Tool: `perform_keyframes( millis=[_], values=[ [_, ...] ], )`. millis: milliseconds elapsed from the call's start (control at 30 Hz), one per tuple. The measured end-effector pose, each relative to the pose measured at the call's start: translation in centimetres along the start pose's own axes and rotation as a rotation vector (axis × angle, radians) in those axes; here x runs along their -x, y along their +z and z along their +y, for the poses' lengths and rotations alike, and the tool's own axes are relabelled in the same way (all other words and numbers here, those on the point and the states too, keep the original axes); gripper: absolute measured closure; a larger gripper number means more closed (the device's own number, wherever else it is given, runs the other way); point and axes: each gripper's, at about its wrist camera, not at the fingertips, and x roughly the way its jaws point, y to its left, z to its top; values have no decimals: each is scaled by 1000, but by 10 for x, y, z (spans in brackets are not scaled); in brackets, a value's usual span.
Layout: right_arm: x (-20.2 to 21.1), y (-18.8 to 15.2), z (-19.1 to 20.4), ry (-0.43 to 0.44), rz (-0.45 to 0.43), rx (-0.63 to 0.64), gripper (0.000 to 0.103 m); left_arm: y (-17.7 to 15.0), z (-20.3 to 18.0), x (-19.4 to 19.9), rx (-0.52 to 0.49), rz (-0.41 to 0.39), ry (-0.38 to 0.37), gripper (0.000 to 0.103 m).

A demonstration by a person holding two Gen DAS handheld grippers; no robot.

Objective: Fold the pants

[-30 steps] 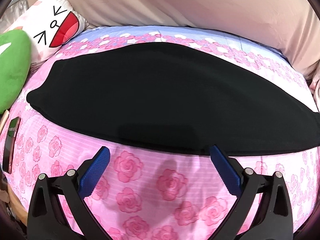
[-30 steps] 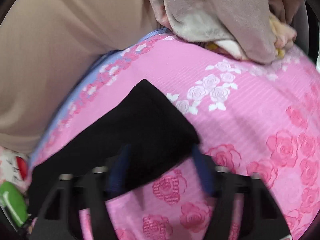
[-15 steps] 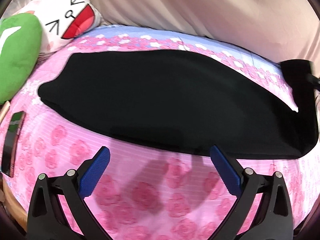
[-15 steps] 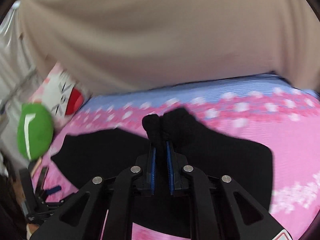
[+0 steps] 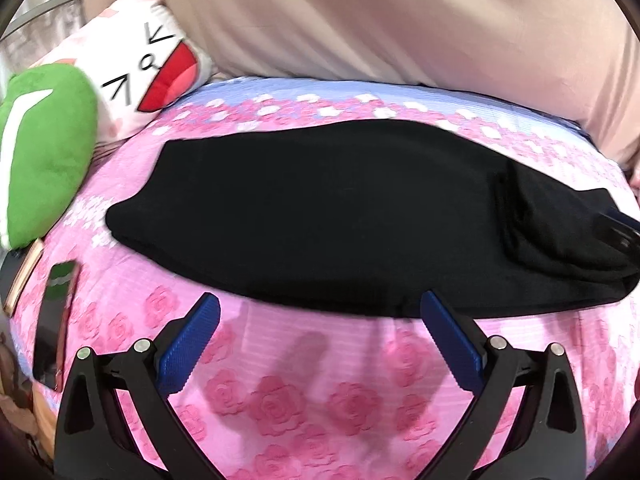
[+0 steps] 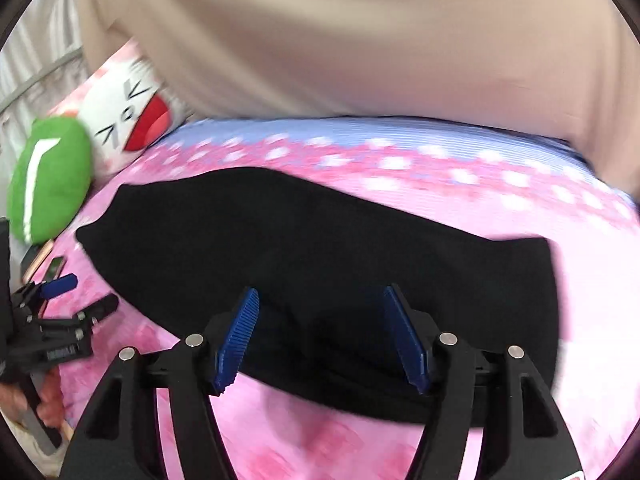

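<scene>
Pink bedsheet (image 5: 304,396) under black pants (image 5: 320,220); right gripper (image 6: 320,336) opening, nothing pinched, left gripper (image 5: 316,332) apart — smooth that fold first.

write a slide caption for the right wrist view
Right gripper opening above folded black pants on a pink rose-print bedsheet.

Bed (image 5: 304,400) covered by a pink sheet printed with roses; far edge of the sheet turns pale blue with small white flowers. Large beige cushion (image 5: 400,20) stands along the far side of the bed. At far left, a white pillow with cartoon face (image 5: 152,68), red open mouth. Green plush cushion (image 5: 44,152) just in front of it, touching. Dark phone (image 5: 54,320) lies at the bed's left edge. Light is even, soft.
</scene>
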Motion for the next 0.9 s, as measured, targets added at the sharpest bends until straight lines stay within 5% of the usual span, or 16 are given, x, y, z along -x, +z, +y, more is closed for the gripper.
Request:
perform_keyframes(
  millis=[233, 333, 433, 600, 667, 800, 900],
  values=[
    [46, -51, -96, -211, 2, -232, 40, 37, -71, -24, 4, 117, -321, 5],
    [56, -66, -119, -200, 2, -311, 40, 54, -107, -50, -4, 172, -363, 5],
    [64, -74, -127, -188, -10, -318, 40, 60, -132, -83, 46, 250, -303, 5],
    [66, -81, -131, -169, -13, -299, 39, 58, -156, -83, -6, 189, -192, 13],
    [64, -83, -133, -157, -17, -301, 39, 58, -168, -79, -46, 166, -194, 37],
    [63, -82, -134, -126, -30, -309, 38, 59, -183, -72, -81, 138, -152, 53],
    [61, -81, -134, -117, -37, -306, 36, 60, -182, -66, -77, 110, -122, 77]
  ],
)
